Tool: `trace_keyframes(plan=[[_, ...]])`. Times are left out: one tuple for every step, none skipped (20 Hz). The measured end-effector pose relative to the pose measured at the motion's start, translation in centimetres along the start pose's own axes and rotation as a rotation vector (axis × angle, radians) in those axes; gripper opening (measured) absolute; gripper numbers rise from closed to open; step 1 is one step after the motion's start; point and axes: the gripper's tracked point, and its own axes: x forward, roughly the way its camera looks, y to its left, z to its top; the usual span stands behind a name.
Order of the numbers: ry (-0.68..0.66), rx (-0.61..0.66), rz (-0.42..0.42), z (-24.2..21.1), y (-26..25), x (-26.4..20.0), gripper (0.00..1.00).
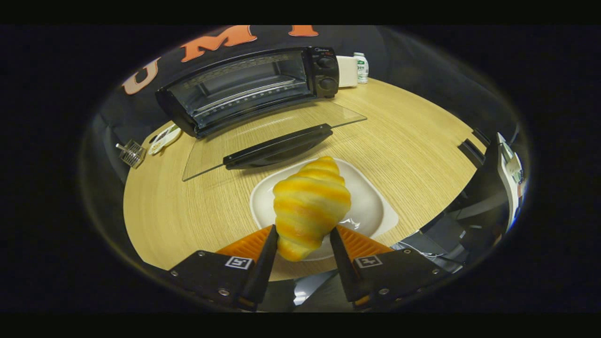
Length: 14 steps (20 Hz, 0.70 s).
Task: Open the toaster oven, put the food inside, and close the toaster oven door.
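Tool: the tool (pixel 303 244) has its two fingers closed onto the lower end of the glossy yellow-and-orange striped croissant (pixel 311 206); both fingers press against its sides, one on each flank.
Food position: the croissant sits between the fingers and juts forward beyond their tips, over the white rounded-square plate (pixel 375 206); whether it rests on the plate or is lifted clear of it I cannot tell.
Long axis: the croissant's length runs straight ahead along the fingers, its far tip aimed toward the oven.
Key relation: the black toaster oven with a glass door (pixel 249 89) lies directly beyond the plate, well apart from the tool; its cavity faces the tool.
Door: the clear glass door with a black bar handle (pixel 277 145) is dropped flat, hinged at the oven's lower edge, lying between plate and cavity.
Judgement: opening looks done; the coming move probably means carrying the food forward over the lowered door and handle, high enough to clear both, into the cavity.
Bench: a pale wood-grain round bench (pixel 422 136) carries everything.
Counts: one croissant, one plate, one oven, one door, two dark control knobs (pixel 327 72), one small plastic bottle (pixel 360 67).
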Motion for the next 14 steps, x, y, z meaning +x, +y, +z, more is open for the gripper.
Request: trace_keyframes(plan=[[0.002,-0.008,-0.005,0.1,0.0,-0.2,0.56],[-0.005,-0.016,-0.009,0.2,-0.2,-0.3,0.52],[-0.009,-0.027,-0.007,0.3,-0.2,-0.5,0.43],[-0.012,-0.028,-0.001,0.5,-0.2,-0.8,0.42],[-0.015,-0.017,0.009,0.8,-0.2,-1.2,0.4],[-0.02,-0.005,0.019,1.3,-0.3,-1.7,0.38],[-0.028,0.005,0.032,1.9,-0.4,-2.2,0.38],[-0.037,0.018,0.047,2.5,-0.4,-2.8,0.38],[-0.048,0.032,0.063,3.2,-0.3,-3.3,0.38],[-0.057,0.044,0.082,3.9,-0.1,-3.9,0.37],[-0.06,0.057,0.101,4.5,0.1,-4.3,0.38],[-0.067,0.073,0.123,5.2,0.2,-5.0,0.38],[-0.08,0.082,0.146,6.0,0.6,-5.5,0.38],[-0.092,0.091,0.171,6.7,1.0,-6.0,0.37]])
